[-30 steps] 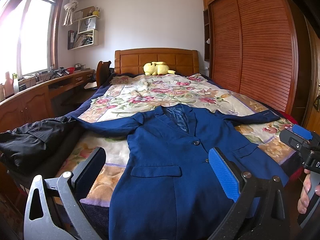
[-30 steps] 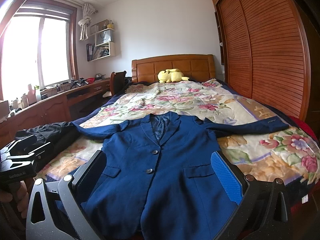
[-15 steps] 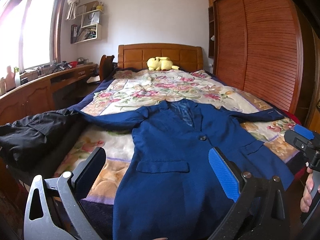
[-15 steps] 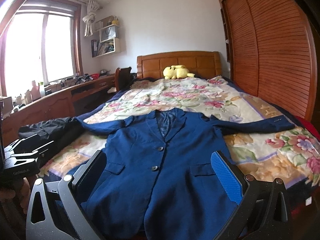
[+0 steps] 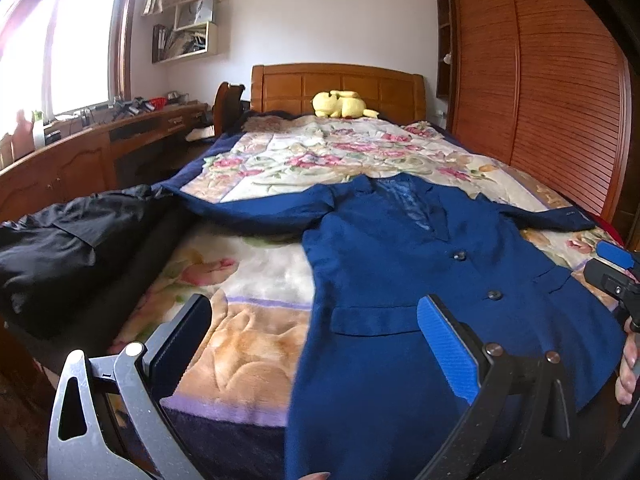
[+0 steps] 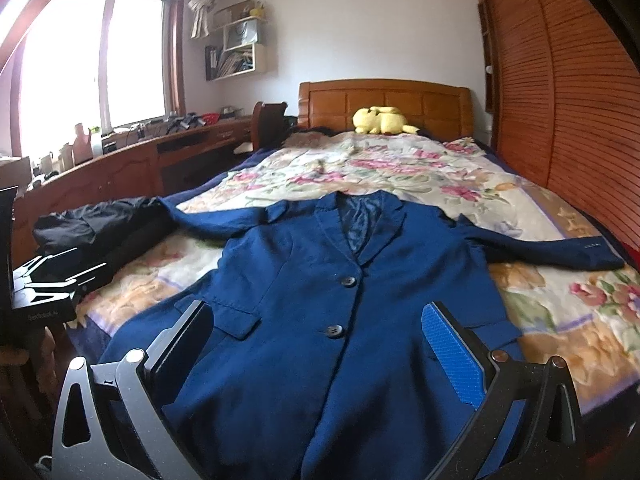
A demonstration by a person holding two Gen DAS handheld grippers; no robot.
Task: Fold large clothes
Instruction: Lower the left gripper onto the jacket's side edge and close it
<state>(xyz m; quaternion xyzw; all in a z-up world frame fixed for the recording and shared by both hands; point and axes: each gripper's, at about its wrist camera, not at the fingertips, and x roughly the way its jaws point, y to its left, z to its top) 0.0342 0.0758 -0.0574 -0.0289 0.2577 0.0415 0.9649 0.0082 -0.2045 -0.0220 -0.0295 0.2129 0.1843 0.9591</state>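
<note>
A navy blue blazer lies face up on the bed, buttoned, sleeves spread to both sides, hem hanging over the foot of the bed; it also shows in the right wrist view. My left gripper is open and empty, over the blazer's left edge near its pocket flap. My right gripper is open and empty, over the blazer's lower front by the bottom button. The right gripper also shows at the right edge of the left wrist view. The left gripper shows at the left edge of the right wrist view.
The bed has a floral blanket and a yellow plush toy by the wooden headboard. A black garment lies heaped at the bed's left side. A wooden desk runs along the left wall, a slatted wardrobe along the right.
Both grippers have shifted a little, the left one leftward; the blazer sits further right in its view. The blazer has not moved.
</note>
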